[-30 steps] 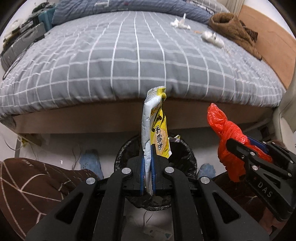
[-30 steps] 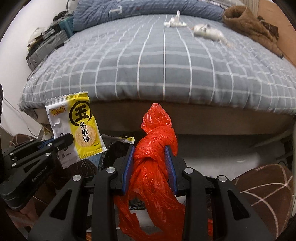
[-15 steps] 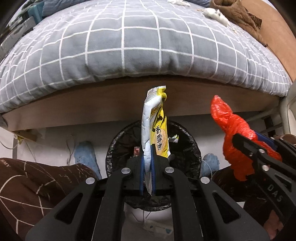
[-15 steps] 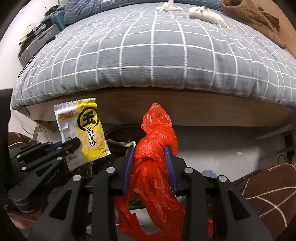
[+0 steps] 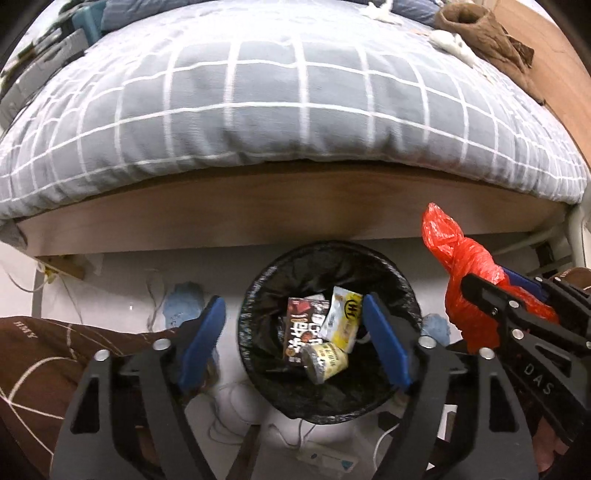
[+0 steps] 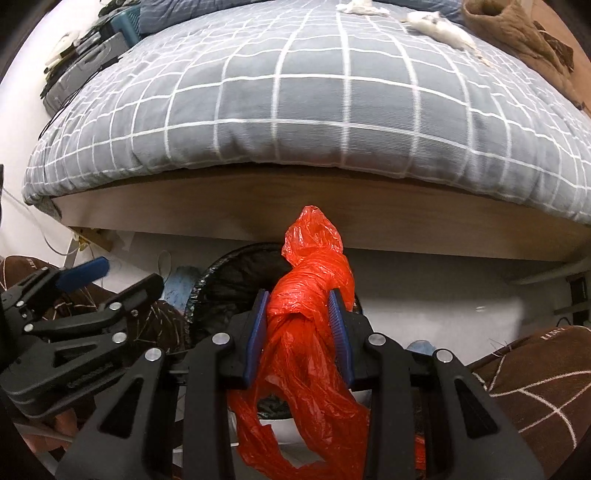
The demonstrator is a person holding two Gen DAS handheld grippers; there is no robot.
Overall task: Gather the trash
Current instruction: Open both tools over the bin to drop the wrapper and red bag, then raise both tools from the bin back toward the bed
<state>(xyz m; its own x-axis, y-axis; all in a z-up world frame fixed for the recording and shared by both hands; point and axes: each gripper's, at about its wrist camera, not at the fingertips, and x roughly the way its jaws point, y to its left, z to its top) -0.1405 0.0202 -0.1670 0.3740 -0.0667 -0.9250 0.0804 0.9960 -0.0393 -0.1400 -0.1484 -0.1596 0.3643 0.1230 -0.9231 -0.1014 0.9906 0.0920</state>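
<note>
While the left gripper (image 5: 293, 341) hangs over the black bin (image 5: 328, 295), its jaws have just been opening, and now they stand wide with nothing between them. The yellow snack packet (image 5: 341, 323) lies down inside the bin, next to a dark red wrapper (image 5: 301, 332) and a small crumpled packet (image 5: 327, 362). The right gripper (image 6: 301, 332) is squeezed tight on the red plastic bag (image 6: 310, 317), and the bag's long loose end hangs down below the jaws.

Here is what could go wrong. The red bag sits off to the side of the bin in the left view, not over the hole. If the right gripper lets go there, I think the bag could land on the white floor (image 5: 122, 295) or catch on the bin's rim. The bag is light and floppy, so it may drift or stick to a blue pad. The two grippers are close together, so they could bump. There are also white cables (image 5: 229, 406) on the floor near the bin that a low tool could snag.

As for writing, the right gripper's side says "DAS". The yellow packet shows a black mark that is too blurry to read. The dark wrapper has big white letters, but I cannot read them. White bits of trash (image 6: 439, 27) sit far back on the grey checked bed (image 6: 295, 92).
</note>
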